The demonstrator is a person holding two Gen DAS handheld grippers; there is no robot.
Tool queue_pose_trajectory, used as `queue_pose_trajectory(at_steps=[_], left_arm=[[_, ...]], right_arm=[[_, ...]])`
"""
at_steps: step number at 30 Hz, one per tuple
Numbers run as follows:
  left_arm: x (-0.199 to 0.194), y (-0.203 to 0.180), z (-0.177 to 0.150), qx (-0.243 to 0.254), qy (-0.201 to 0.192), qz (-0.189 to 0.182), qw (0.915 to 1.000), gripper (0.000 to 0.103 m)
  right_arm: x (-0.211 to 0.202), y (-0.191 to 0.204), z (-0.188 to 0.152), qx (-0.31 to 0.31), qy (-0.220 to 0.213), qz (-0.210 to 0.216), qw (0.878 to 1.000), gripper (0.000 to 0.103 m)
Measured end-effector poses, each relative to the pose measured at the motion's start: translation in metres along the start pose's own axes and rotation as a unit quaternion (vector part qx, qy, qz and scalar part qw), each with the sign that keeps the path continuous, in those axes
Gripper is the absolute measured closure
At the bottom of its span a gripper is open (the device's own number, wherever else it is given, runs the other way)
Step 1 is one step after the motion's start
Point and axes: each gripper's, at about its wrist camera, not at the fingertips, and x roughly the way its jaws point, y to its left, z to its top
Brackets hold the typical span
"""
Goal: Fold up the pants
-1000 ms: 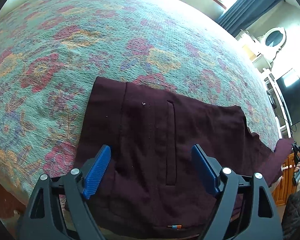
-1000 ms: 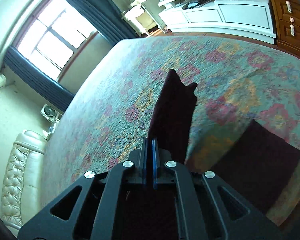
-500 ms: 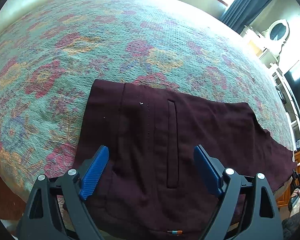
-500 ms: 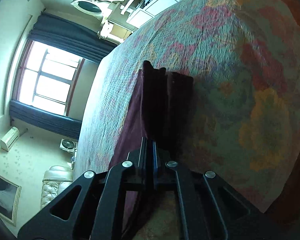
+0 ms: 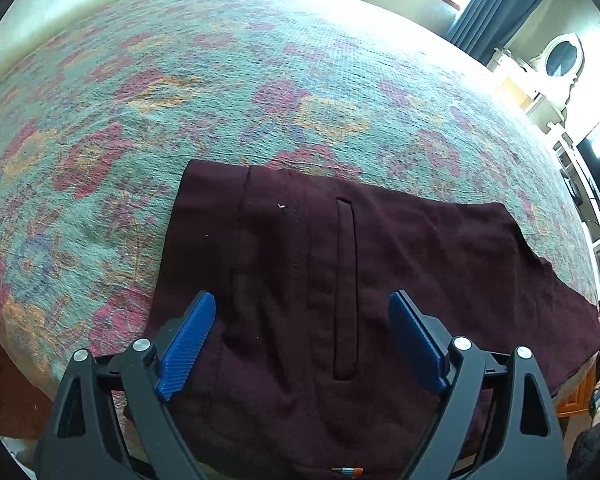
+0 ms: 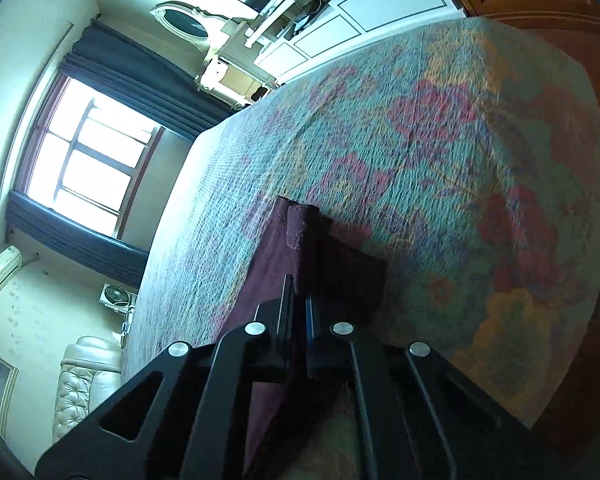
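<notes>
Change: the right gripper [image 6: 298, 308] has swung down to the bed's edge, and the pants [image 5: 340, 280] now lie stretched flat on the floral bedspread [image 5: 220, 92].
Left gripper [image 5: 302, 340]: jaws wide, hovering over the waistband, gripping nothing.
Right gripper: clamped tight on the leg end.
Writing: none readable; only a small striped tag [image 5: 347, 470] at the waistband.

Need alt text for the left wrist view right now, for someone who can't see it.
Dark maroon pants lie flat on a floral bedspread, waistband end nearest the camera. The left tongs hover open above them, blue pads apart, gripping nothing.
</notes>
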Motion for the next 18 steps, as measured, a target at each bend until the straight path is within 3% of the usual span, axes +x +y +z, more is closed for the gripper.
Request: queue_pose_trajectory(at_steps=[5,8,12,15,18], left_arm=[[0.001,0.000,0.000,0.002,0.000,0.002,1.0000,0.015],[0.001,0.000,-0.001,0.003,-0.003,0.000,1.0000,0.015],[-0.001,0.000,-0.003,0.009,-0.006,-0.003,0.9999,0.015],[-0.005,0.001,-0.004,0.010,-0.014,-0.009,0.9998,0.015],[-0.019,0.001,-0.007,0.001,-0.041,-0.028,0.9988,0.015]], right_arm=[[0.012,-0.029,-0.002,0.053,0.006,0.024,0.998,0.099],[-0.006,-0.031,-0.006,0.063,-0.007,0.045,0.997,0.091],[-0.034,-0.031,-0.001,0.048,-0.029,0.042,0.998,0.058],[-0.042,-0.033,0.019,0.037,-0.035,0.033,0.998,0.055],[-0.025,-0.022,0.042,0.003,0.010,0.028,1.000,0.053]])
